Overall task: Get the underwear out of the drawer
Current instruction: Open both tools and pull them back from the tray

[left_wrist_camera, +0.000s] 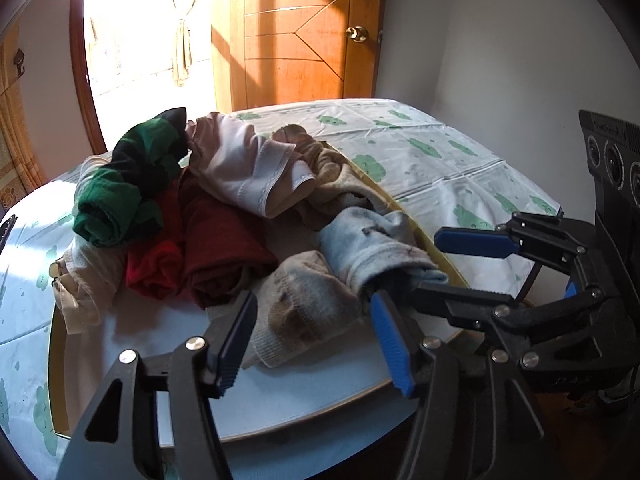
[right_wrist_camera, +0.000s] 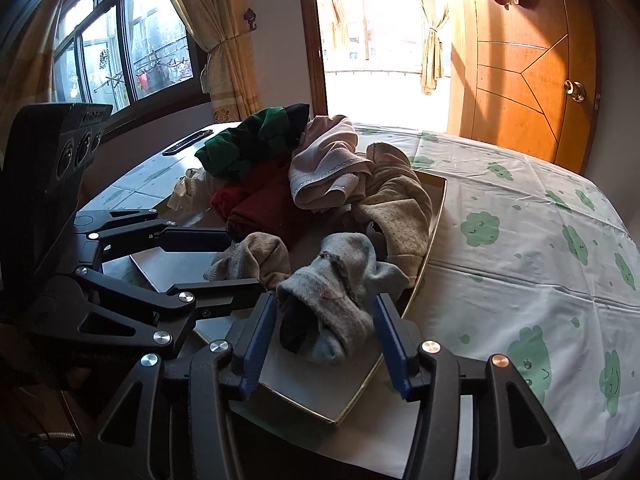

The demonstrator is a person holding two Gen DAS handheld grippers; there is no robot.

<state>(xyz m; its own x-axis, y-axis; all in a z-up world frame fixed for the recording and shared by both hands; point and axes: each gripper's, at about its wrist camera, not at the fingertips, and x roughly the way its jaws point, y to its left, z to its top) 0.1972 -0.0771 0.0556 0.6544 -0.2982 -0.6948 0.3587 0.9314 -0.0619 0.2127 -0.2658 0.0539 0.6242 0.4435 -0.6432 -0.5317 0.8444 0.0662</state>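
A shallow drawer with a gold rim (left_wrist_camera: 420,232) (right_wrist_camera: 436,216) lies on a table with a cloud-print cloth. In it are pink underwear (left_wrist_camera: 244,164) (right_wrist_camera: 324,160), a green-and-black garment (left_wrist_camera: 132,184), red cloth (left_wrist_camera: 216,236) and a tan garment (right_wrist_camera: 404,208). My left gripper (left_wrist_camera: 310,320) (right_wrist_camera: 244,262) is open around a rolled beige sock (left_wrist_camera: 304,300) (right_wrist_camera: 256,256). My right gripper (right_wrist_camera: 326,308) (left_wrist_camera: 428,264) is open around a grey sock bundle (right_wrist_camera: 336,280) (left_wrist_camera: 368,240). Both socks rest on the drawer floor with the pads close beside them.
The two grippers sit side by side at the drawer's near end. The clothed table (right_wrist_camera: 520,208) extends to the right of the drawer. A dark flat device (right_wrist_camera: 188,142) lies at the far left. Behind are a wooden door (right_wrist_camera: 528,64), a bright doorway and curtained windows.
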